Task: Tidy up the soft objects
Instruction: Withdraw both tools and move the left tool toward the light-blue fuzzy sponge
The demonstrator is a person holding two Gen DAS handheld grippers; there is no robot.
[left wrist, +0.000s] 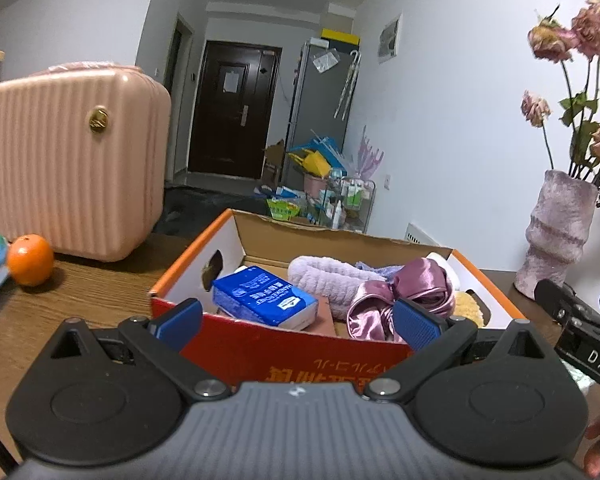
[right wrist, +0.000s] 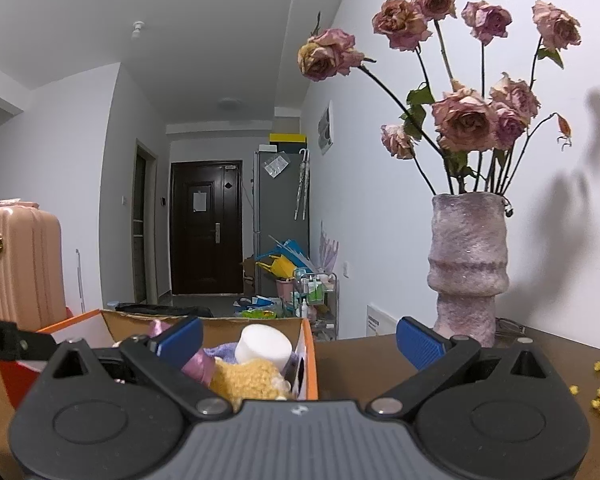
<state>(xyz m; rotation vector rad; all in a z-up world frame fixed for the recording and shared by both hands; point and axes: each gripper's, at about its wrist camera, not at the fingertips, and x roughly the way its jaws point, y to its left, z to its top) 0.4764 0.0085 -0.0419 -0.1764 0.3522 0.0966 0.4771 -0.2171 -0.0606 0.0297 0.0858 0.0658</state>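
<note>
Both claws are hanging wide open and gripping nothing: left claw point(left wrist: 296, 320) is facing the orange-rimmed cardboard box point(left wrist: 268, 344) on the wooden counter point(left wrist: 80, 296), right claw point(right wrist: 298, 340) is at its 3 o'clock corner. The shiny pink satin scrunchie point(left wrist: 400, 300), fuzzy lilac headband point(left wrist: 328, 276) and blue tissue pack point(left wrist: 264, 296) are sitting inside, probably gathered there to stay together.

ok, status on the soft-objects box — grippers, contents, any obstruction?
Left gripper open, empty. Right gripper open, empty. Box holds tissue pack, satin scrunchie, lilac plush. Vase right of box, apart.

White walls point(right wrist: 60, 140), dark door point(left wrist: 232, 108), grey fridge point(left wrist: 320, 100) beyond.
</note>
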